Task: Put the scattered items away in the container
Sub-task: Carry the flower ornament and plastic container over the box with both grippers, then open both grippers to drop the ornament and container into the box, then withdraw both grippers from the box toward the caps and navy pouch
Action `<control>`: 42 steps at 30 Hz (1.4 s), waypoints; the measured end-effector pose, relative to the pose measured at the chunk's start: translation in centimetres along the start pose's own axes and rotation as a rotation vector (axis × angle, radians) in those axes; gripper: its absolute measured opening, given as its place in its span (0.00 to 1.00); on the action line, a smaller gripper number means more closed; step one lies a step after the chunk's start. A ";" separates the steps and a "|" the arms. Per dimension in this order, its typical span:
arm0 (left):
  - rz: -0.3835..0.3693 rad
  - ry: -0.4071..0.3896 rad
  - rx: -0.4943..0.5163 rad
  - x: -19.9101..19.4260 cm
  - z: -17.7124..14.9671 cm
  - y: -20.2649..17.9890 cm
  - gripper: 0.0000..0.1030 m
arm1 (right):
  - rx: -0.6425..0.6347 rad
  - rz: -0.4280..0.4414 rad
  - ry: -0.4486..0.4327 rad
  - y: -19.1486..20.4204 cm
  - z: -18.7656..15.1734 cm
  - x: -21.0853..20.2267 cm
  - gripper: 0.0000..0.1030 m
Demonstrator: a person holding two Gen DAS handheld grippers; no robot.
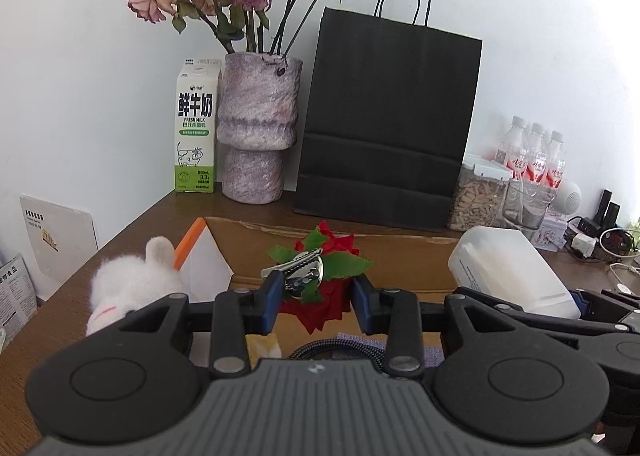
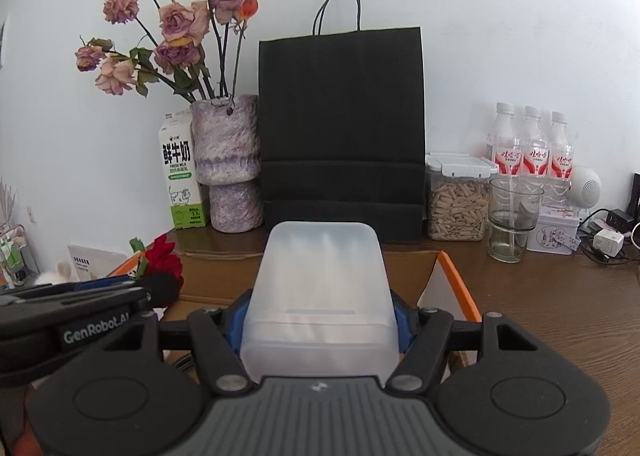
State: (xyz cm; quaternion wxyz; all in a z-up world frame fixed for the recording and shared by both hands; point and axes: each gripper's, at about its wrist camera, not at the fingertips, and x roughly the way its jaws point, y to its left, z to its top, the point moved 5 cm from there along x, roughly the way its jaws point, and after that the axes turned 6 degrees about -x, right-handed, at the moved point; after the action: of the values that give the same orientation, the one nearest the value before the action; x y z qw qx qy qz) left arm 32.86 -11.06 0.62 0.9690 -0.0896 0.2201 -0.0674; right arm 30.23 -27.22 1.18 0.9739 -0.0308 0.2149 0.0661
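Currently left gripper (image 1: 316,296) clamps the red flower clip (image 1: 320,280), right gripper (image 2: 318,320) the frosted tub (image 2: 320,296) — both above the cardboard box (image 1: 400,256); loose clip could slip, miss box.

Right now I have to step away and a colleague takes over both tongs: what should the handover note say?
Left tongs: closed on the red flower hair clip, held above the cardboard box.
Right tongs: closed on the frosted plastic box, also over the cardboard box.
Done: both items picked up; some items already lie in the box.
Left: release both inside. The white plush toy sits beside the box, apparently still outside.
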 end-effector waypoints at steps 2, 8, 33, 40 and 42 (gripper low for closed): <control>0.008 -0.001 0.013 0.2 -0.3 0.0 0.36 | 0.000 -0.004 0.016 -0.1 -0.5 0.4 0.63; 0.010 -0.010 0.051 -0.1 -0.8 -0.4 0.36 | -0.006 -0.008 0.019 -0.2 -0.9 0.3 0.63; 0.022 -0.180 -0.012 -3.8 0.9 1.1 1.00 | 0.058 -0.014 -0.090 -1.7 0.2 -4.0 1.00; 0.014 -0.187 0.000 -4.0 0.7 0.9 1.00 | 0.053 -0.013 -0.096 -1.5 0.2 -4.5 1.00; 0.010 -0.193 0.006 -4.2 0.6 0.8 1.00 | 0.052 -0.014 -0.097 -1.6 0.2 -4.7 1.00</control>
State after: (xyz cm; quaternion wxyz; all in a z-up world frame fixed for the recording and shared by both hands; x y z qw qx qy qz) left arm 29.47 -9.49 2.73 0.9863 -0.0918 0.1258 -0.0544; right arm 26.26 -29.31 3.39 0.9841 -0.0039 0.1688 0.0552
